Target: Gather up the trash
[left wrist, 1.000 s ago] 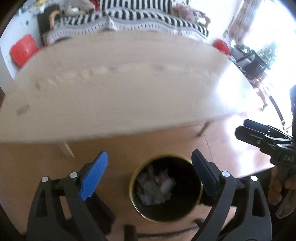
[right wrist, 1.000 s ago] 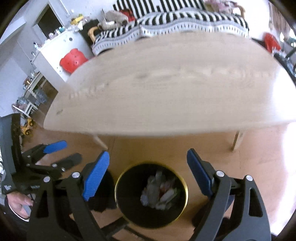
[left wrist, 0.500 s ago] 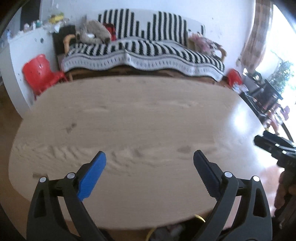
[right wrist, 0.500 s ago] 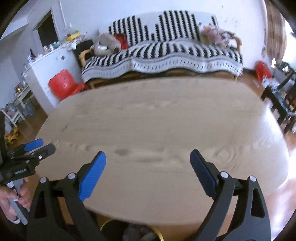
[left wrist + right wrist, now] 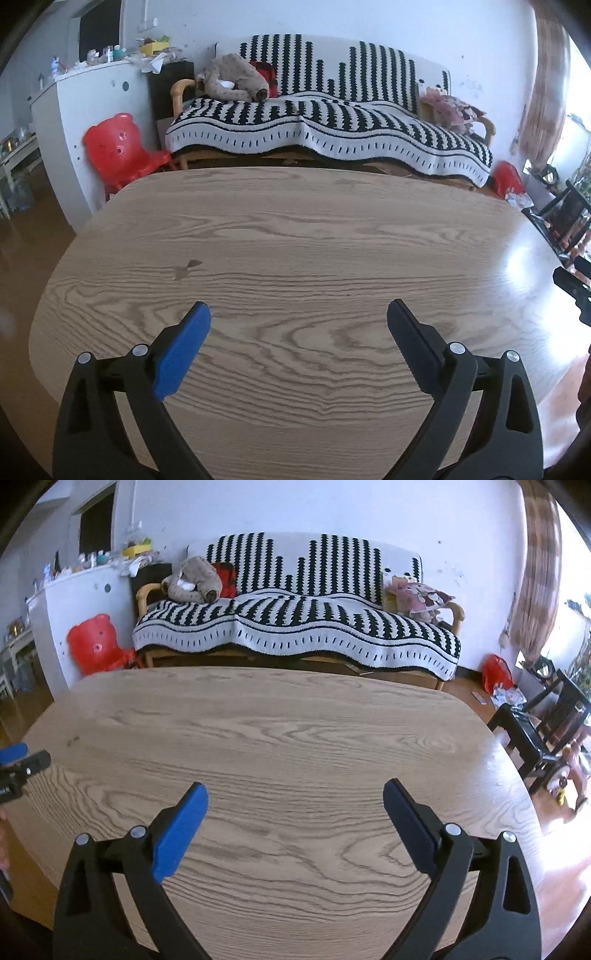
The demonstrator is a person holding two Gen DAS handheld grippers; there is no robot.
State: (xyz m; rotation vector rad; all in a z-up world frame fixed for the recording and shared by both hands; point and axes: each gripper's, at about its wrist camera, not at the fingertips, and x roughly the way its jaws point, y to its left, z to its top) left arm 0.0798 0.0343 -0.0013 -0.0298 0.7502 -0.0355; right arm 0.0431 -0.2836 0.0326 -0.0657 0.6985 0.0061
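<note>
Now both tools hang over a wooden surface (image 5: 295, 236) with nothing between their fingers. The left gripper (image 5: 299, 314) has its jaws spread wide, the blue pad (image 5: 181, 349) on one side and the darker pad (image 5: 413, 350) on the other, both above the near part of the oval top. The right gripper (image 5: 295, 794) stands the same way, jaws wide apart and holding nothing, over the same surface (image 5: 277, 738). Each tool shows at the edge of the other's view: the right one at the far right of the left camera, the left one at the far left of the right camera.

No trash shows on the wood; only a small dark stain (image 5: 186, 267) marks the grain ahead of the left gripper. Loose scraps of paper (image 5: 508, 696) lie on the floor beyond the far right corner, near a red bag (image 5: 496, 672) against the wall.

Behind the surface stands a sofa (image 5: 325, 125) under a black and white striped blanket, with a stuffed toy (image 5: 236, 83) on its left end. A red child's chair (image 5: 118, 147) sits beside a white cabinet (image 5: 85, 122) at left, and a black chair (image 5: 539, 727) at right.
</note>
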